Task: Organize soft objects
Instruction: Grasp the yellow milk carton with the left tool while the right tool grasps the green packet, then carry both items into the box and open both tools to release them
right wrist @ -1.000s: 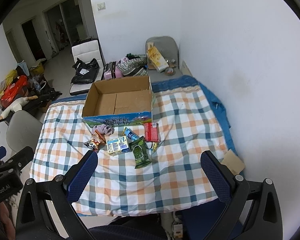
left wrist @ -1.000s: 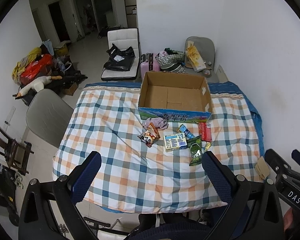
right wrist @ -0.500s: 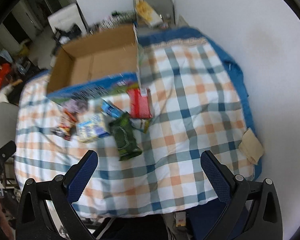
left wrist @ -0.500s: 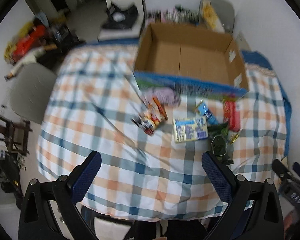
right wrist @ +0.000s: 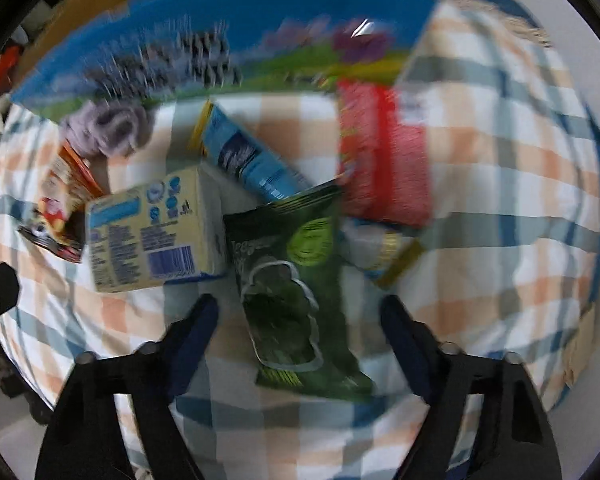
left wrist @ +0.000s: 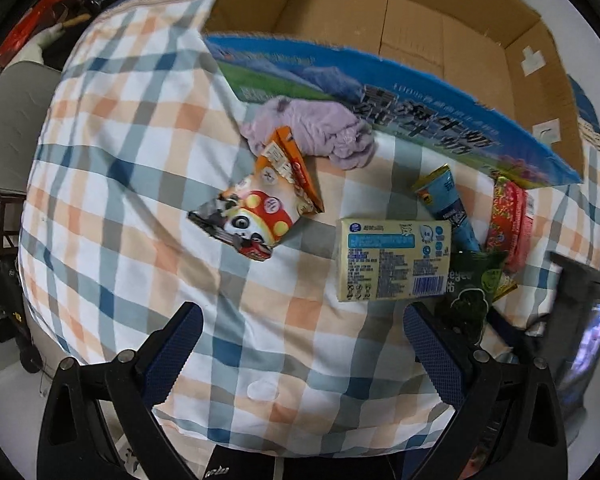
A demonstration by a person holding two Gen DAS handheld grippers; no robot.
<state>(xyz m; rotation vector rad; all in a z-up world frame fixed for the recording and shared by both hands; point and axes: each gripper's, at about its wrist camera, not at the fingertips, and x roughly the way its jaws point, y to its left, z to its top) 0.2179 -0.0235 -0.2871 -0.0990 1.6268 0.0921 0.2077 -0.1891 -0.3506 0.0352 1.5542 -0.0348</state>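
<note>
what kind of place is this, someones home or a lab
Most likely a home. Snack packets lie on a checked quilt beside an open cardboard box, with a grey chair alongside and piled belongings on the floor behind.

Right-wrist view blurred (box print unreadable)

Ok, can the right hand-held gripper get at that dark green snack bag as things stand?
Probably yes. The right hand-held gripper is open, with the dark green snack bag lying flat between its fingers and nothing on top. The yellow pack sits close beside it, though the view is blurred.
</note>
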